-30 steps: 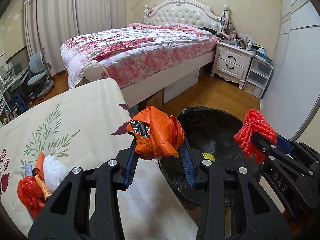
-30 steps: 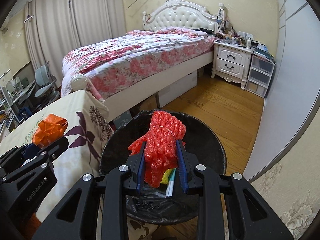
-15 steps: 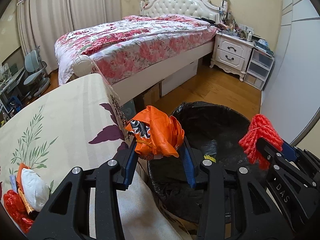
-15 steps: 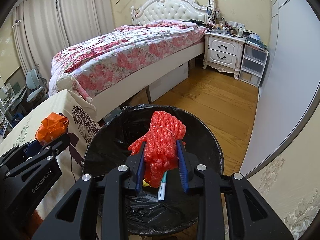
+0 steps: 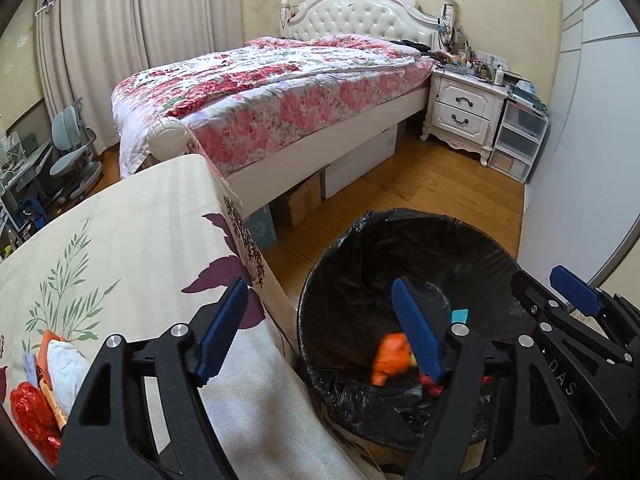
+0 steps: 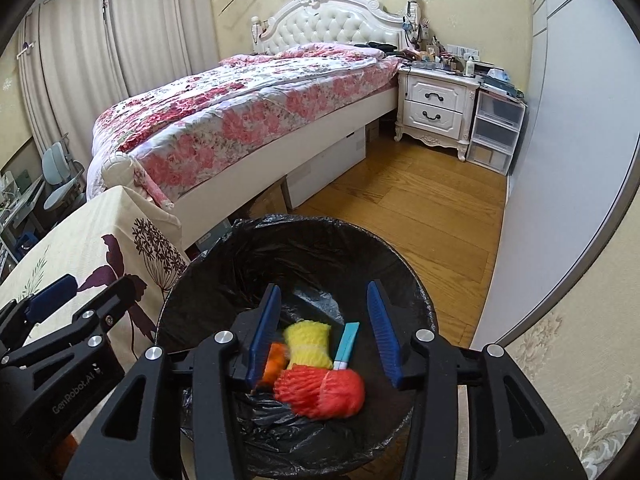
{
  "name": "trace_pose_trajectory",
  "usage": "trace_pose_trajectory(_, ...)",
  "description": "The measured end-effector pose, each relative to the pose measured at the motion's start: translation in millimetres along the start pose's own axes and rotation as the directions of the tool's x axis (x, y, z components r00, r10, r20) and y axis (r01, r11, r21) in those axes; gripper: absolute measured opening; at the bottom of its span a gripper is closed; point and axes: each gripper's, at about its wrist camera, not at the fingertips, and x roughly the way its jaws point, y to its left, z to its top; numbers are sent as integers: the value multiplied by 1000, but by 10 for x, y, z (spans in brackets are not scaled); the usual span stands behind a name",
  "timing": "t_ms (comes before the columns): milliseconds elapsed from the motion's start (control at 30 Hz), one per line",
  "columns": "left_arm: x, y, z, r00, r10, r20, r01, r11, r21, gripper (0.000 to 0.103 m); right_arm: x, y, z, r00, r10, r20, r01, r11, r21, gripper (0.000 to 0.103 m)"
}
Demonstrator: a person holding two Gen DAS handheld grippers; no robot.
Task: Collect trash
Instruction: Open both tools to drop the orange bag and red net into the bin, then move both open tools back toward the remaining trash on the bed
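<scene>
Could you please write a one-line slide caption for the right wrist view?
Right gripper, jaws just opened, over the black-lined bin; red mesh bundle lies inside beside yellow mesh.

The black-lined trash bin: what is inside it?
In the trash bin: a red net bundle, a yellow net bundle, an orange wrapper and a teal-white stick. Anything beneath them is hidden.

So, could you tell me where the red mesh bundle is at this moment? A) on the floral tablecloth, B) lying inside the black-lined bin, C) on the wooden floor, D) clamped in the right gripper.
B: the red mesh bundle lies in the black-lined bin, beside a yellow mesh bundle, below the open right gripper, whose jaws have just been opening.
</scene>
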Motion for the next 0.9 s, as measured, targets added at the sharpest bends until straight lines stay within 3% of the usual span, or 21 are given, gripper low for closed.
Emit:
trace_pose_trajectory(67, -46, 26, 4, 1000, 7, 9, -7, 1000, -9, 81, -38, -1, -2, 1000, -6, 7, 6, 1000, -2, 52)
trace_pose_trajectory(400, -337, 182, -68, 999, 37, 18, -36, 998, -48, 84, -282, 93, -96, 1000, 2, 22, -1, 999, -39, 62)
trace_pose_trajectory(900, -958, 522, -453, 996, 81, 20, -79, 993, -91, 84, -717, 378, -384, 997, 79, 26, -76, 992, -101, 64)
